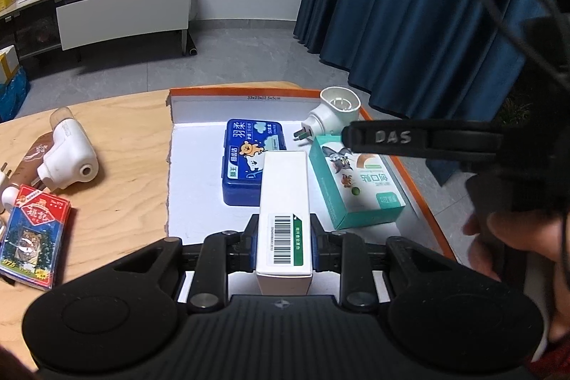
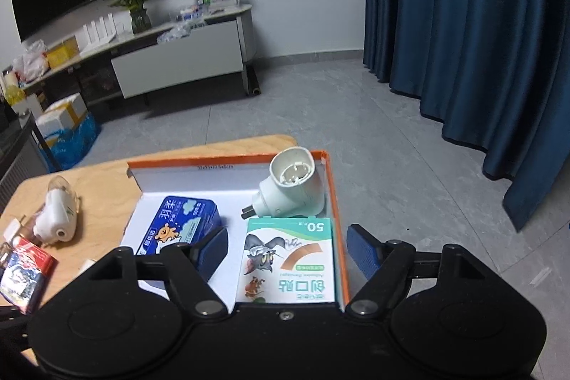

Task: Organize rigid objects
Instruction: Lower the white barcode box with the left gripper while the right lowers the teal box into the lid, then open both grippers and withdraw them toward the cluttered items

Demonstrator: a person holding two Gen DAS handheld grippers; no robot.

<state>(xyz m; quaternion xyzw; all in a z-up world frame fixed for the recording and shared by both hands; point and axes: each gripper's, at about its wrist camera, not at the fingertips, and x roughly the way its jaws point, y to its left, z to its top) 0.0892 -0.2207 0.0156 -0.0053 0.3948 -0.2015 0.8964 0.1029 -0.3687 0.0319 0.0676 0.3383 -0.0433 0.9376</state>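
My left gripper [image 1: 284,232] is shut on a long white box [image 1: 284,187] with a barcode label, held over the orange-rimmed tray [image 1: 228,92]. Inside the tray lie a blue tin [image 1: 245,162], a teal plaster box [image 1: 356,184] and a white plug-in device [image 1: 333,116]. My right gripper [image 2: 288,248] stands open above the teal plaster box [image 2: 290,259]; its blue pads [image 2: 361,246] do not touch the box. One of its black fingers [image 1: 409,138] crosses the left wrist view from the right.
Left of the tray on the wooden table [image 1: 117,166] lie a white plug-in device with a clear bottle [image 1: 67,152] and a pack of playing cards [image 1: 32,234]. A person's hand [image 1: 506,237] is at the right. Blue curtains [image 2: 463,41] hang beyond the table.
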